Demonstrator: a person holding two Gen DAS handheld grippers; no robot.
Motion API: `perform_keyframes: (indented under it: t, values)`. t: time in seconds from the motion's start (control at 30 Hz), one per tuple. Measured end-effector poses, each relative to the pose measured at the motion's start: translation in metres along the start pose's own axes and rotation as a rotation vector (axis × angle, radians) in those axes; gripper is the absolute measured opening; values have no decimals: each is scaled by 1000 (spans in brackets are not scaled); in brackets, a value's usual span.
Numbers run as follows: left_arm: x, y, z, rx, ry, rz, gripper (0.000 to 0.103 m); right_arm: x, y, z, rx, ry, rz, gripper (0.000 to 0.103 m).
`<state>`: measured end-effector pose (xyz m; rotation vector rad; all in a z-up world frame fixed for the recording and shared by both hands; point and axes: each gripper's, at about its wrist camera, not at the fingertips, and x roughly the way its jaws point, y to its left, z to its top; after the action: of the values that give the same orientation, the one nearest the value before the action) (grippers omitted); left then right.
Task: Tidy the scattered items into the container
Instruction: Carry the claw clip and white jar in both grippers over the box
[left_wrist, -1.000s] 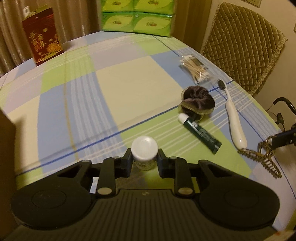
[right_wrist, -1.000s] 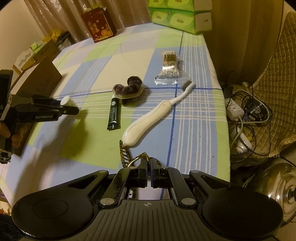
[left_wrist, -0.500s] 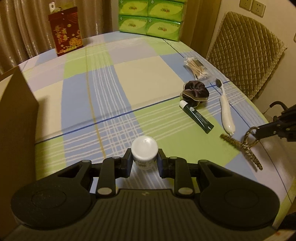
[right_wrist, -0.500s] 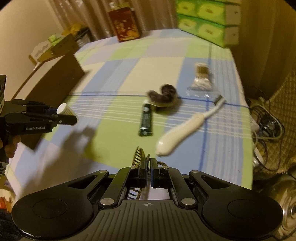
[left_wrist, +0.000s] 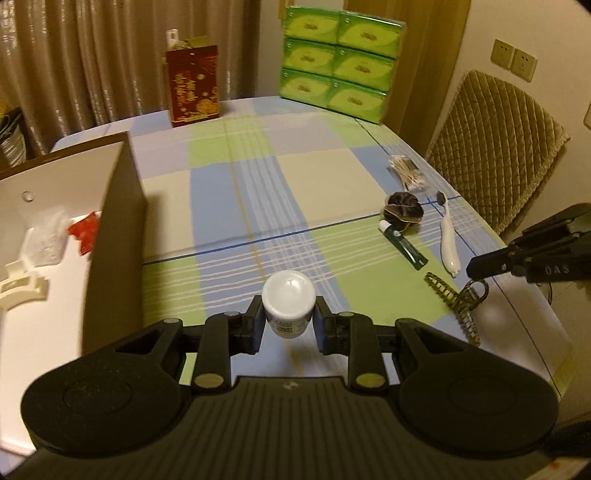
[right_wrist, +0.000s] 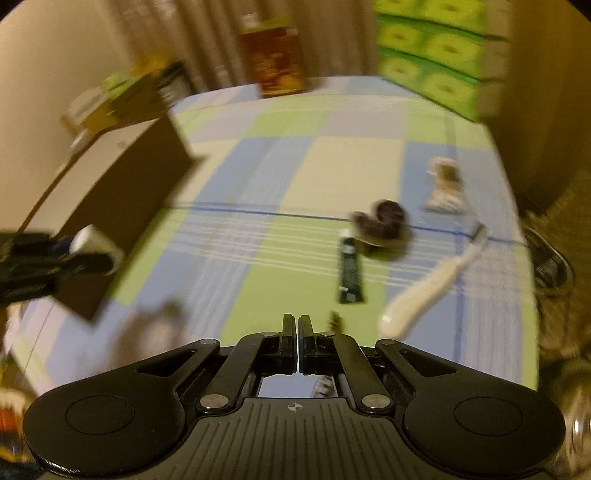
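Observation:
My left gripper (left_wrist: 289, 323) is shut on a small white jar (left_wrist: 289, 306) and holds it above the checked tablecloth, just right of the open box (left_wrist: 114, 236). The box shows white inside with a red scrap and white plastic parts. My right gripper (right_wrist: 297, 332) is shut on a brown hair claw clip (left_wrist: 456, 301), which hangs from its tips above the table's right edge. On the cloth lie a dark green tube (left_wrist: 404, 248), a dark scrunchie (left_wrist: 402, 210), a white toothbrush (left_wrist: 448, 240) and a bag of cotton swabs (left_wrist: 406, 172). The right wrist view is blurred.
A red gift bag (left_wrist: 192, 88) and a stack of green tissue packs (left_wrist: 340, 62) stand at the table's far edge. A quilted chair (left_wrist: 495, 147) stands at the right side. Curtains hang behind.
Both grippers have risen and moved left toward the box with their loads. The box's inside has come into the left wrist view. The clip has lifted off the cloth.

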<state>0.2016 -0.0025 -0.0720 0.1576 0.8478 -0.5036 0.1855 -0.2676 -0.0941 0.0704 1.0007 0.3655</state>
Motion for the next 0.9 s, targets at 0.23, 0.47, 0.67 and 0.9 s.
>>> perform_keyframes:
  t: [0.23,0.47,0.67,0.9]
  values:
    - [-6,10,-12,-1,13,-9,22,-3,-10,-20,54,-26,-165,80]
    - [0,11,-9,24,28,-22,22,27,-7,-27,68,14,-198,80]
    - [2,13,-5,33,35,-26,22,52,-10,-34,86,77,-217,46]
    - [-2,18,-4,47,34,-34,22,41,6,-32,44,72,-201,36]
